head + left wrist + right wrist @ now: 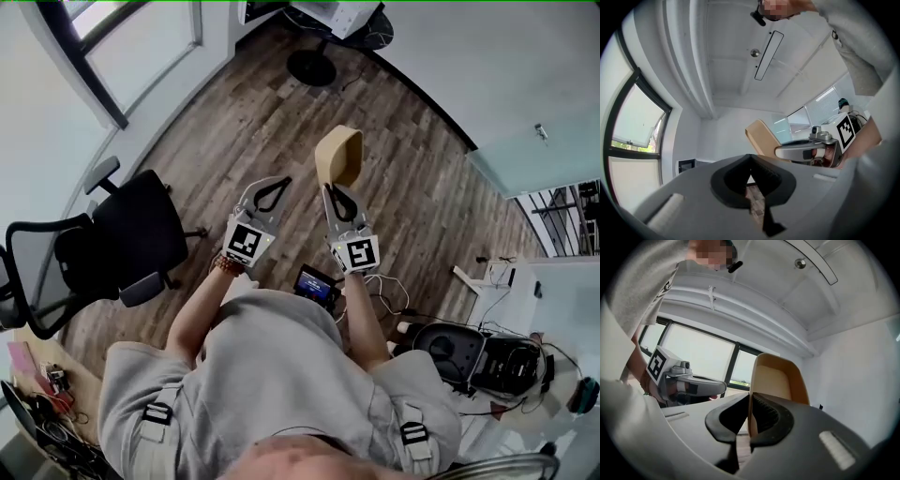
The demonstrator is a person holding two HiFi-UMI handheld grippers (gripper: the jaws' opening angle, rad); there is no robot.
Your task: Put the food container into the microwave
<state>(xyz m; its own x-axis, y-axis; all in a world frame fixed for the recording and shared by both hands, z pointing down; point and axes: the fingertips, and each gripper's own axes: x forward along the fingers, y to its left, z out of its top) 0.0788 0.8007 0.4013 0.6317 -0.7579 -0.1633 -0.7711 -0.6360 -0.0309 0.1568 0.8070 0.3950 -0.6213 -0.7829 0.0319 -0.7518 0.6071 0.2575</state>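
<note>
Container (339, 155) is held up in the air over the wood floor (234, 122), in front of the person. It is carried only by the right gripper (335, 190).

Right gripper view: the jaws are closed onto one thin side wall of the container and the wall is pinched between the pads. The rest of the tan shell stands up past the tips.

Left gripper (274, 192): the jaws are brought together at the tips with nothing between them. This is confirmed in the left gripper view. It is held just beside the right gripper, not touching the container.

Seen in the head view only:
- the floor
- a black office chair (112, 234) at the left
- a small lit screen (316, 283) on the floor near the person
- black gear with cables (469, 354) at the lower right

Seen in the gripper views only:
- the ceiling
- a long ceiling light (768, 54)
- a window (701, 355) behind the left gripper, in the right gripper view
- the other gripper from the side, with its marker cube (846, 131)

The left gripper view also gives the container edge-on, tilted, beside the right gripper's jaws.

Counts: 2 grippers, 1 container, 1 office chair, 1 screen, 1 ceiling light.
</note>
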